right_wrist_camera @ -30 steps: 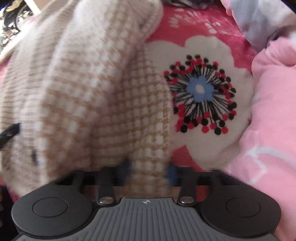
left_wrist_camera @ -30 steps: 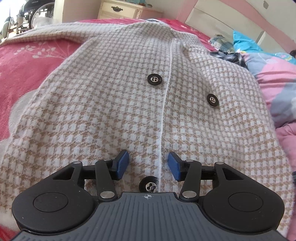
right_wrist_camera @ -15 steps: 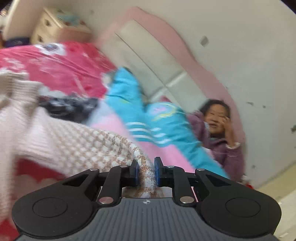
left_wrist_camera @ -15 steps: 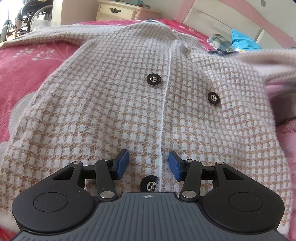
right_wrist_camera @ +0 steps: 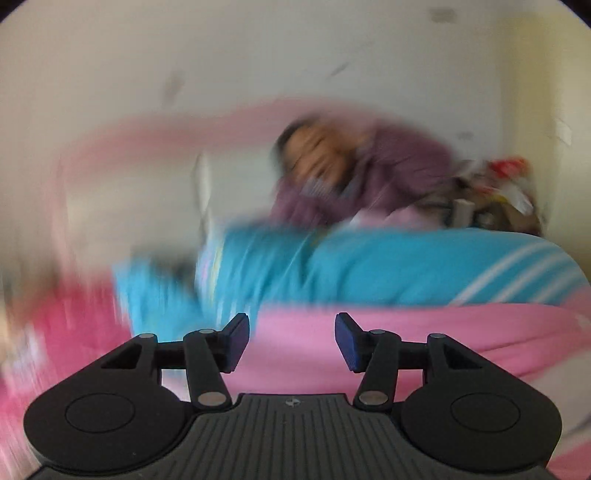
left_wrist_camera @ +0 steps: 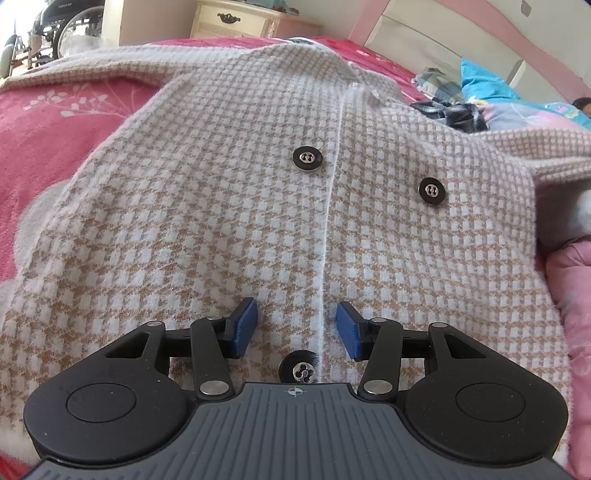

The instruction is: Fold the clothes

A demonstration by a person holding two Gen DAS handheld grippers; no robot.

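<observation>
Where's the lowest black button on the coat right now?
In the left wrist view, the lowest button sits bottom centre, just left of the coat's white front edge, between the left gripper's fingers.

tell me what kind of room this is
Most likely a bedroom. A checked cardigan lies spread on a bed with a red floral blanket, a pink headboard stands behind it, and a cream bedside drawer unit sits nearby.

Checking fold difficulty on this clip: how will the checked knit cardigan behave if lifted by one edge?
Probably floppy: the checked knit cardigan lies draped over the bed, its right sleeve sagging. Likely weighty for a top, since the knit looks thick. Unlikely to slip, since it looks fuzzy.
</observation>
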